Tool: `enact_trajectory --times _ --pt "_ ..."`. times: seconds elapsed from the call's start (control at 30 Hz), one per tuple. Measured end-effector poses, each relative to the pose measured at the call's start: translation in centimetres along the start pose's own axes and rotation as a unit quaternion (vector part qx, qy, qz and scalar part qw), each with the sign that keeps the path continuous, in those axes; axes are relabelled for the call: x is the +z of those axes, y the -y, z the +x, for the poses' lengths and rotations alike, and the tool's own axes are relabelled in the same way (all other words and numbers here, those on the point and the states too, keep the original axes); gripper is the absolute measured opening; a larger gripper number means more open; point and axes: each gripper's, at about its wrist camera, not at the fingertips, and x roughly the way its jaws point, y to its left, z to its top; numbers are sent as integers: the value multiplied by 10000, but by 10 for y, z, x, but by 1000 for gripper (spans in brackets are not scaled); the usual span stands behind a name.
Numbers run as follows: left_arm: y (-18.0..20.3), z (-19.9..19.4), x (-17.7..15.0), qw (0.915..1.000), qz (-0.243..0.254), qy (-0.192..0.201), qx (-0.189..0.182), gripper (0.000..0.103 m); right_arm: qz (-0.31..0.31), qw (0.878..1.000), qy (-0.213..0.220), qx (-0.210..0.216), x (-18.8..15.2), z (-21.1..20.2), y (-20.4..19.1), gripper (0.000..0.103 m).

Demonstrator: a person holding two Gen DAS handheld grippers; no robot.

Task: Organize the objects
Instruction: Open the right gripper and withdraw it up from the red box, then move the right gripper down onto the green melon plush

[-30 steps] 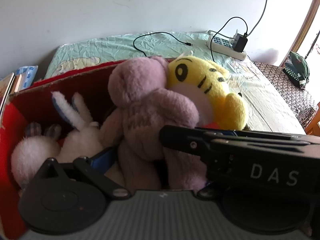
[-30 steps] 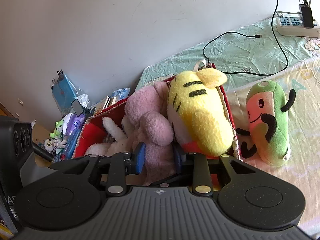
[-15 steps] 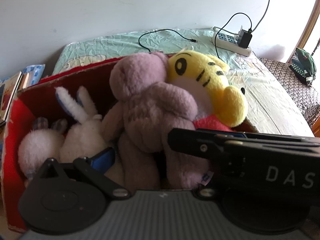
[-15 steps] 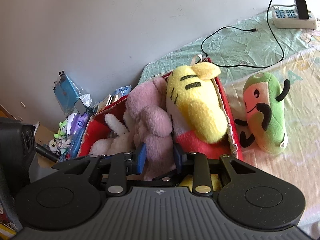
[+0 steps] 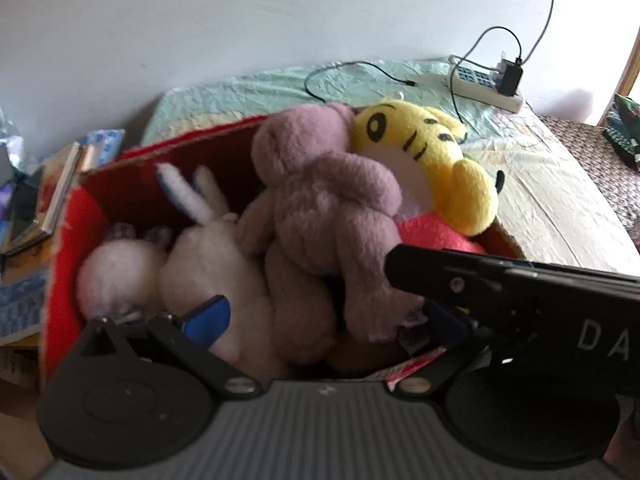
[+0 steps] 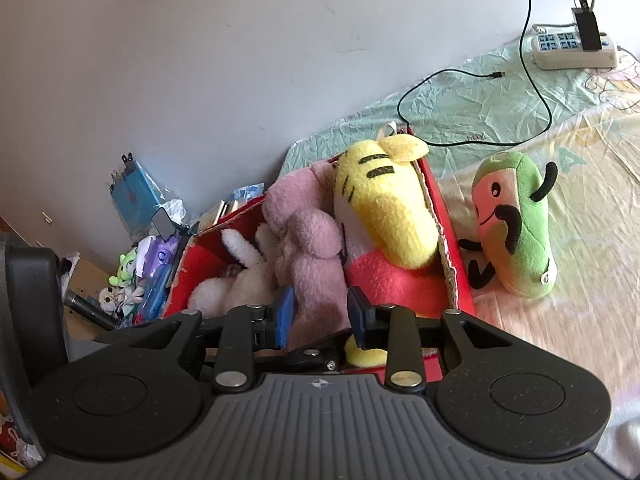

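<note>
A red cardboard box [image 5: 188,142] [image 6: 456,276] on the bed holds a white rabbit plush [image 5: 208,256] [image 6: 248,276], a pink bear [image 5: 328,204] [image 6: 312,240] and a yellow tiger [image 5: 432,160] [image 6: 388,212]. Just outside the box on the bedsheet lies a green avocado plush [image 6: 516,232]. My left gripper [image 5: 324,316] is wide open over the bear's legs, its right finger hidden behind the other tool. My right gripper [image 6: 320,316] [image 5: 398,268] stands partly open at the box's near edge. The bear's leg shows between its blue pads [image 6: 285,314]; no grip is evident.
A power strip [image 5: 484,84] [image 6: 572,48] with a black cable [image 6: 472,142] lies on the sheet by the wall. Books [image 5: 52,196] and small toys and packets [image 6: 148,248] crowd the floor left of the box. Open bedsheet [image 6: 592,280] lies to the right.
Both grippers have drawn back from the box, so more of it shows. In the left wrist view the right gripper slid right, off the bear's leg. The toys stayed put.
</note>
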Motion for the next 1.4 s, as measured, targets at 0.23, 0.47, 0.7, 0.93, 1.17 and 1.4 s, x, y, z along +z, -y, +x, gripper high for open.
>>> enact_trajectory --times 0.23,0.47,0.7,0.93,1.17,1.4 --pt "2 -22 -4 9992 110 132 358 102 -184 9997 163 -46 -5 -16 -11 40" --pt "-1 -36 -15 9989 71 50 452 102 -242 9992 306 -95 -13 -28 -18 40" --pt "2 -37 -28 9982 136 -74 586 102 -231 9993 296 -70 -24 -33 -20 40" --pt "13 -40 -41 9968 327 -68 724 102 -390 9989 215 -145 -39 -39 -22 40" --pt "22 -30 -54 9973 392 -337 519 102 -299 9991 84 -286 -50 -41 -13 40" --pt "26 -12 -63 9959 335 -669 501 102 -26 9986 -91 -522 -59 -37 4 40"
